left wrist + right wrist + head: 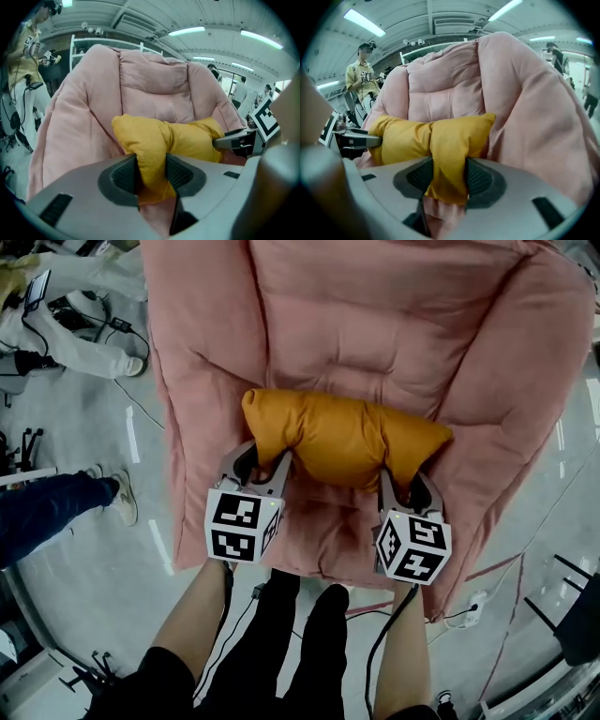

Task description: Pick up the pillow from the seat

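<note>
An orange-yellow pillow [342,437] lies across the pink padded seat [375,315], pinched in at two places. My left gripper [264,465] is shut on the pillow's left part; in the left gripper view its ribbed pads squeeze a fold of the pillow [187,136] at the left gripper [151,173]. My right gripper [405,486] is shut on the right part; in the right gripper view the pillow [408,136] bulges above the right gripper [450,180]. Each gripper sees the other: the right gripper [234,138] and the left gripper [356,138] at the pillow's far end.
The seat's thick pink sides [525,427] rise round the pillow. On the grey floor stand a person in white trousers [84,296] and a blue-trousered leg [47,507]. Cables and a power strip [473,606] lie near the seat's front. A person in a yellow shirt [361,77] stands behind.
</note>
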A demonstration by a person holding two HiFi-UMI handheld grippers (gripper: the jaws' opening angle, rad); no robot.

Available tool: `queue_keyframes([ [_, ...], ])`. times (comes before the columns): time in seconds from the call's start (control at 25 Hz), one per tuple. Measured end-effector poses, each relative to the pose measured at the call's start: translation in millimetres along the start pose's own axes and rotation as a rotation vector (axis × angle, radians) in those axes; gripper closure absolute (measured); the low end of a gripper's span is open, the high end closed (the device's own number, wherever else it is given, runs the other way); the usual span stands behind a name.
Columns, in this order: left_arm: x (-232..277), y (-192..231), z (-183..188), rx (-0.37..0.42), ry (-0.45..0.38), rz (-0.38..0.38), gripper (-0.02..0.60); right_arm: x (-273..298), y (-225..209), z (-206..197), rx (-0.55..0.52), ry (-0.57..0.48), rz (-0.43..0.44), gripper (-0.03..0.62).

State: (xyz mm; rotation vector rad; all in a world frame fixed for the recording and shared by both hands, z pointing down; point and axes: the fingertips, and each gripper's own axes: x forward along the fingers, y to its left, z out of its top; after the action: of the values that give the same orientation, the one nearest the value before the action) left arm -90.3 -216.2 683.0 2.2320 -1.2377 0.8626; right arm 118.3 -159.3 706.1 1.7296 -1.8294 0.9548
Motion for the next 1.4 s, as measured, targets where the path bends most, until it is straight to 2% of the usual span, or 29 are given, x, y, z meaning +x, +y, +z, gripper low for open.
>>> queue_keyframes([
  [0.4, -66, -14, 23, -0.018, -0.028, 0.008, 0.407, -66, 15, 20, 0.0, -0.048, 0.014, 0.378],
  [0.6, -101, -25, 32, 0.001, -0.044, 0.006, 0.407, -104, 23, 23, 0.009, -0.064, 0.007, 0.378],
  [1.4, -228, -64, 113, 0.03, -0.204, 0.039, 0.402, -239, 38, 94, -0.032, -0.218, 0.014, 0.372],
])
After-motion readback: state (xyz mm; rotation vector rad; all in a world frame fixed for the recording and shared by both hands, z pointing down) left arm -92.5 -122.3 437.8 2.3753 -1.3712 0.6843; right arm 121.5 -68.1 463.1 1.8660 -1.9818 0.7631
